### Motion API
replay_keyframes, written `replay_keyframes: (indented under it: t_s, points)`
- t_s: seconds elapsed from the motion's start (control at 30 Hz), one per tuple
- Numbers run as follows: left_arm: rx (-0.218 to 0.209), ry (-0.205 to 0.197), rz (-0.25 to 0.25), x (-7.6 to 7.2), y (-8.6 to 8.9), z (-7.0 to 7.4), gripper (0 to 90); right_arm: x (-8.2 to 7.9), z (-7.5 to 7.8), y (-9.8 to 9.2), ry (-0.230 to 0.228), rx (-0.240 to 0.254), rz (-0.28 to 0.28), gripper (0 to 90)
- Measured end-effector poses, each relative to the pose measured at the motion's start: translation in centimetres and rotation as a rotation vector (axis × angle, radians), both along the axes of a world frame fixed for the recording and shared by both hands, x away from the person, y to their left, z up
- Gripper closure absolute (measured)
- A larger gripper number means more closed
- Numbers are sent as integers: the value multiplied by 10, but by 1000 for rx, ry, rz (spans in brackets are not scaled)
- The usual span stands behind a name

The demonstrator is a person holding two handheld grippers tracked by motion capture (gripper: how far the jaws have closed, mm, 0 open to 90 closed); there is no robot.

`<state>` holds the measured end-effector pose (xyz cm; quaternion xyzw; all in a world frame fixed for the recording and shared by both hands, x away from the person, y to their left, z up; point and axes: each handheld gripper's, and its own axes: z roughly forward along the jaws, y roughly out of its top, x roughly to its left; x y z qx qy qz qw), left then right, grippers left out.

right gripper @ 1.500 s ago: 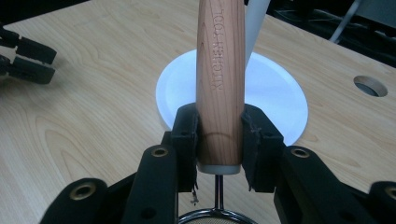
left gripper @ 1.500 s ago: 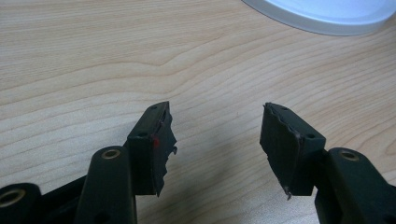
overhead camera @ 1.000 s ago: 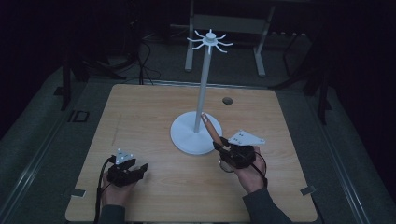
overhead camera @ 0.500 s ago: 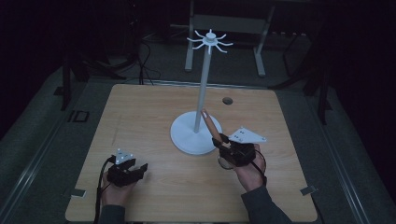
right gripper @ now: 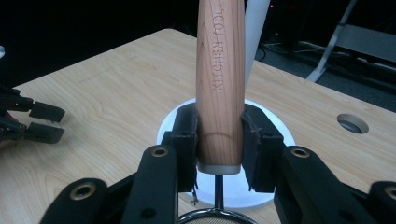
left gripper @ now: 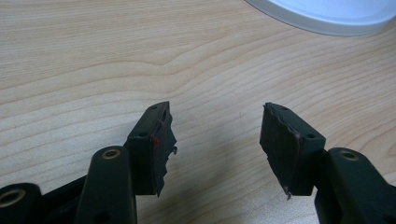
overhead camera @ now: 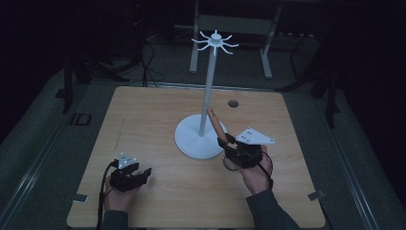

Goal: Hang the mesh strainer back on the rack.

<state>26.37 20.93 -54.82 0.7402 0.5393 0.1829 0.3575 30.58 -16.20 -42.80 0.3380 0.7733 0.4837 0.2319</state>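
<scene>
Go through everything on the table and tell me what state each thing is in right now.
Left hand-held gripper: open, holding nothing, low over the table.
Right hand-held gripper: shut on the wooden handle.
Wooden handle: gripped near its metal end, tilted toward the stand.
White stand: upright, hooks bare.

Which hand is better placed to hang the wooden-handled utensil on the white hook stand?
Right. The right gripper is shut on the wooden-handled utensil beside the white hook stand; the left gripper rests open and empty.
</scene>
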Motion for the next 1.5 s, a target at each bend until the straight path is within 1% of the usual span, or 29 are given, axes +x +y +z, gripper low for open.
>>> replay_keyframes:
  t_s: [0.83, 1.1, 1.5]
  points:
    - [-1, 2, -3, 0, -1, 0, 438, 1, 19, 1, -46, 38, -21, 690]
    - [2, 2, -3, 0, 0, 0, 439, 2, 26, 2, -60, 59, -22, 690]
    - [1, 1, -4, 0, 0, 0, 438, 5, 34, 0, -65, 104, -24, 690]
